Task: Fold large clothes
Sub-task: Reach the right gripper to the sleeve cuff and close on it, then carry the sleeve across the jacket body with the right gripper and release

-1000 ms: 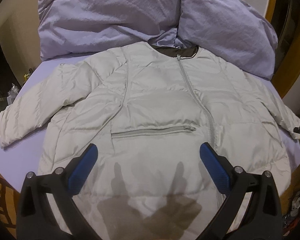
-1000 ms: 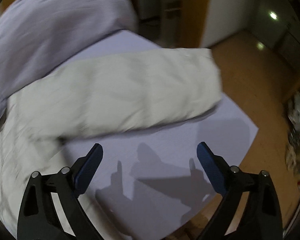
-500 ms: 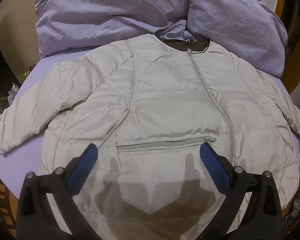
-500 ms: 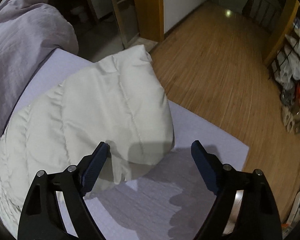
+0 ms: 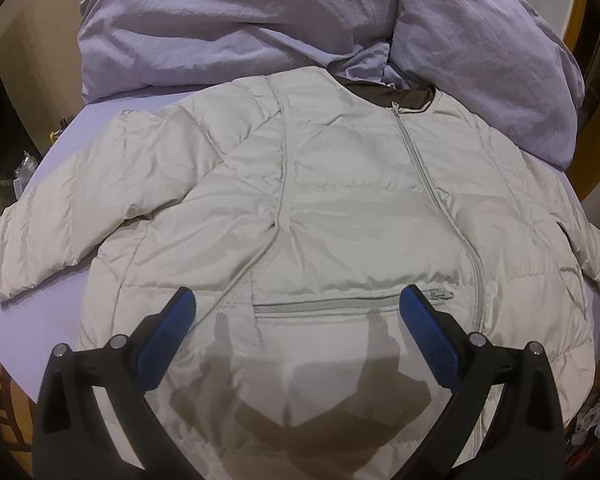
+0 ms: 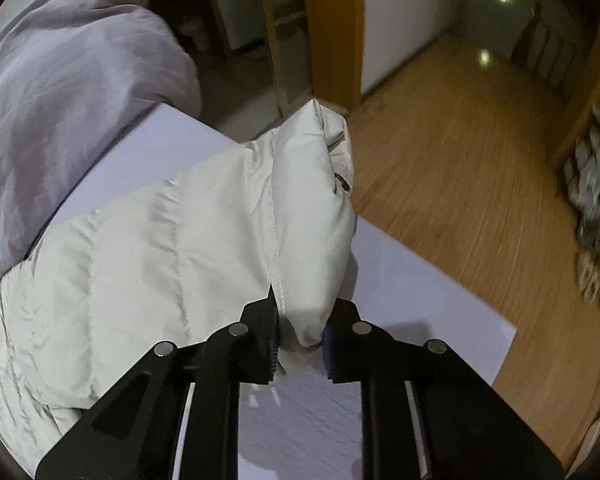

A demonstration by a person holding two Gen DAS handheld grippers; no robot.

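Observation:
A pale grey puffer jacket [image 5: 340, 208] lies front up and zipped on the lilac bed sheet [image 5: 28, 312], collar away from me, both sleeves spread out. My left gripper [image 5: 296, 316] is open and hovers above the jacket's hem, over the pocket zip, holding nothing. My right gripper [image 6: 300, 344] is shut on the jacket's right sleeve [image 6: 260, 208], pinching its lower edge near the cuff [image 6: 336, 148] just above the sheet [image 6: 400, 280].
A rumpled lilac duvet [image 5: 260, 20] is piled behind the collar and also shows in the right wrist view [image 6: 60, 80]. The bed's corner edge [image 6: 500, 344] drops to a wooden floor [image 6: 480, 152]. Clutter [image 6: 596, 200] lies on the floor at right.
My right gripper moved onto the right sleeve and closed on it; it was open before. My left gripper moved closer over the jacket and stayed open.

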